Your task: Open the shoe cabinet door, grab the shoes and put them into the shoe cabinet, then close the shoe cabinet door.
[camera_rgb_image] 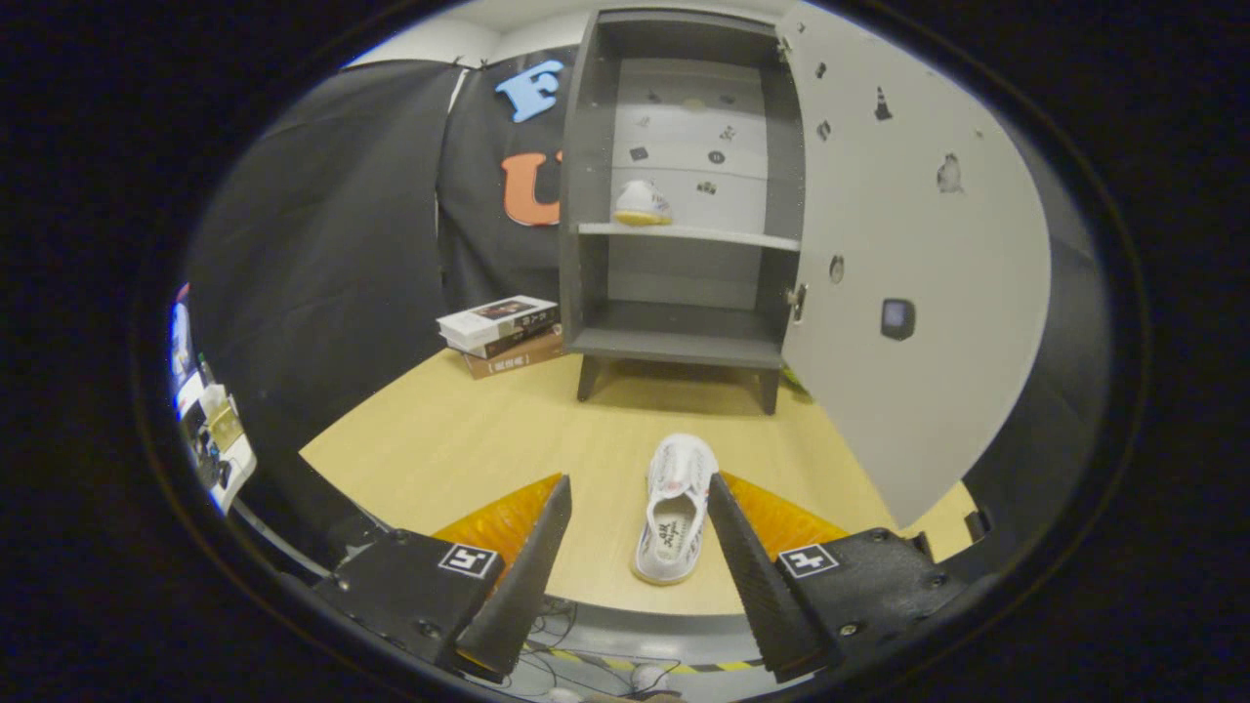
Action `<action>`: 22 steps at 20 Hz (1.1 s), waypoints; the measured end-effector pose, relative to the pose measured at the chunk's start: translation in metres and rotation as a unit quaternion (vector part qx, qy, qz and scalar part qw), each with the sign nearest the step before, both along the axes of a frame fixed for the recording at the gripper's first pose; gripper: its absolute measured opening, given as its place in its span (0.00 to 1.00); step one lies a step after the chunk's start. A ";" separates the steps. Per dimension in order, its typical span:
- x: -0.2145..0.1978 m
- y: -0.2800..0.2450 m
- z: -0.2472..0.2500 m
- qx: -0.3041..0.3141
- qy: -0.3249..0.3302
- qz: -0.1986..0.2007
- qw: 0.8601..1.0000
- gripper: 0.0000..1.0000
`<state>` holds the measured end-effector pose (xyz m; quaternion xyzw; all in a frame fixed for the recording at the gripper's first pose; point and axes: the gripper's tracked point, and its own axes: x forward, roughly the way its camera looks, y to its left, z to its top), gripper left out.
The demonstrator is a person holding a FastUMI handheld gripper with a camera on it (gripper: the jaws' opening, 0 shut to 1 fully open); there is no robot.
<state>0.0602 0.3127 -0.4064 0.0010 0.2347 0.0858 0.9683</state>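
Your gripper [640, 493] sits at the bottom centre of the frame with its fingers spread wide, gripping nothing. Between them, closer to the right finger, lies a white knitted low-top shoe [676, 508] on the pale wooden tabletop [439, 444], toe pointing away from you; whether it touches that finger is hard to say. Further up, at centre, stands the dark grey shoe cabinet [684, 342] with its light grey door [908, 244] swung open toward the right. A second white shoe with a yellowish sole [642, 203] rests on its middle shelf. Left of the cabinet sits a stack of books [500, 334].
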 end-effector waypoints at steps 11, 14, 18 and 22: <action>0.070 0.016 -0.121 0.002 0.126 -0.029 0.992 0.89; 0.087 0.022 -0.137 -0.008 0.133 -0.031 0.991 0.89; 0.118 0.024 -0.136 0.005 0.110 -0.039 0.993 0.89; 0.135 0.016 -0.134 0.025 0.101 -0.052 0.993 0.89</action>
